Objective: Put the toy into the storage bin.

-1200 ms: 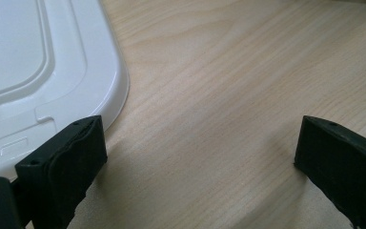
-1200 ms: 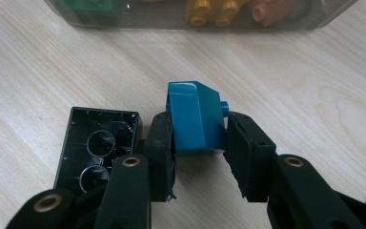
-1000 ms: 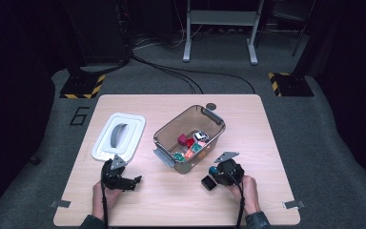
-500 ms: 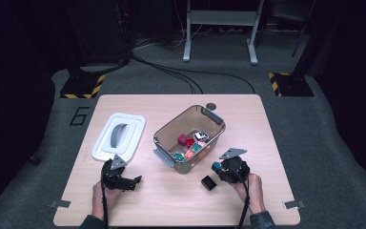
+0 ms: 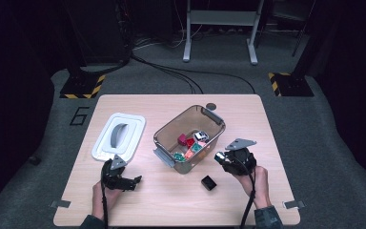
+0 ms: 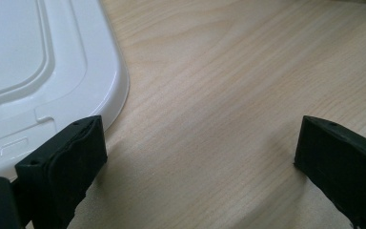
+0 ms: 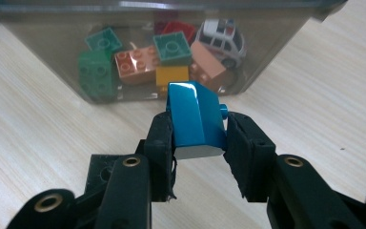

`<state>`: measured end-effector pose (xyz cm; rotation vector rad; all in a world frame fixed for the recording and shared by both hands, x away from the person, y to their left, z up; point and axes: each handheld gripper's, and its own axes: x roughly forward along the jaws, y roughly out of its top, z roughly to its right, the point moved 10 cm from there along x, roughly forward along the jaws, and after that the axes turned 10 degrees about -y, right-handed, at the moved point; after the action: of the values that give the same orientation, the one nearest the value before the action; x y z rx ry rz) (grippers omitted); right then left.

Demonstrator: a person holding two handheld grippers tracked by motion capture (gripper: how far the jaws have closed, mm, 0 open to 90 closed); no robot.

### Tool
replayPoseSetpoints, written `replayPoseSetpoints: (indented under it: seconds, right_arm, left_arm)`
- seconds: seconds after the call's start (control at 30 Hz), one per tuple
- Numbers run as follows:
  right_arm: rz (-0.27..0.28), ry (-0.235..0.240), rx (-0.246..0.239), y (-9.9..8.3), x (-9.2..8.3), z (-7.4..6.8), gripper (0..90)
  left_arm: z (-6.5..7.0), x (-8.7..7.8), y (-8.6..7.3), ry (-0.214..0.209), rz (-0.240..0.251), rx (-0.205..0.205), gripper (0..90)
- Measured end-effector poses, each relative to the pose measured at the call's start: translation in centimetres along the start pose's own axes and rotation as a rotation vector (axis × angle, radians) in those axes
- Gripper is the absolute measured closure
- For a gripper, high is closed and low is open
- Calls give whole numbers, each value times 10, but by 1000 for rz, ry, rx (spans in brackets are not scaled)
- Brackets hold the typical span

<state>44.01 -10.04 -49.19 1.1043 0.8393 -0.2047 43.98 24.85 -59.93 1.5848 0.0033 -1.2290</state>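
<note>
This looks like a lab or recording studio rather than a home. A pale wooden surface (image 5: 248, 114) stands alone on grey carpeted floor (image 5: 324, 143), with darkness all around it. Yellow-and-black hazard-striped base plates (image 5: 82, 87) anchor dark stands at both sides, black cables (image 5: 171, 71) snake across the carpet, and a grey metal frame on legs (image 5: 219, 28) stands at the back. A large number six (image 5: 78, 116) is marked on the floor beside the surface, like a station label.

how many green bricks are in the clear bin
3, seen through the clear bin's wall in the right gripper view: one green brick at the lower left, one behind it, one in the middle atop the pile. More may be hidden underneath.
</note>
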Motion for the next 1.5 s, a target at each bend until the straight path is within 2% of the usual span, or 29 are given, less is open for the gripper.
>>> replayPoseSetpoints:
  seconds: [0.37,0.57,0.63,0.67,0.87,0.9,1.07,1.1,1.13,1.27,1.33,1.5]
  right_arm:
    - [35,-26,2,26,-16,13,628]
    - [66,-38,-2,57,-22,22,628]
    - [78,-41,-15,61,-22,23,628]
    - [76,-42,-11,71,-22,24,628]
    - [82,-36,-30,101,-16,24,628]
    - [67,-34,-23,102,-15,22,628]
    - [29,-18,-72,115,4,15,628]
    - [11,-7,-64,116,8,12,628]
    - [-20,5,-63,115,13,8,628]
    - [-56,20,-89,114,29,2,628]
    - [-106,35,-85,109,33,-2,627]
    - [-165,63,-88,99,38,-9,627]
  left_arm:
    - [0,0,0,0,2,-2,33]
    - [0,0,0,0,2,-2,33]
    - [0,0,0,0,2,-3,33]
    - [0,0,0,0,2,-3,33]
    - [0,0,0,0,2,-2,33]
    - [0,0,0,0,2,-3,33]
    - [0,0,0,-2,3,-2,33]
    - [0,0,0,-2,4,-2,33]
    - [0,0,0,-1,1,-2,33]
    - [0,0,0,-1,5,-2,33]
    - [0,0,0,-2,3,-2,33]
    - [0,0,0,-1,2,-3,33]
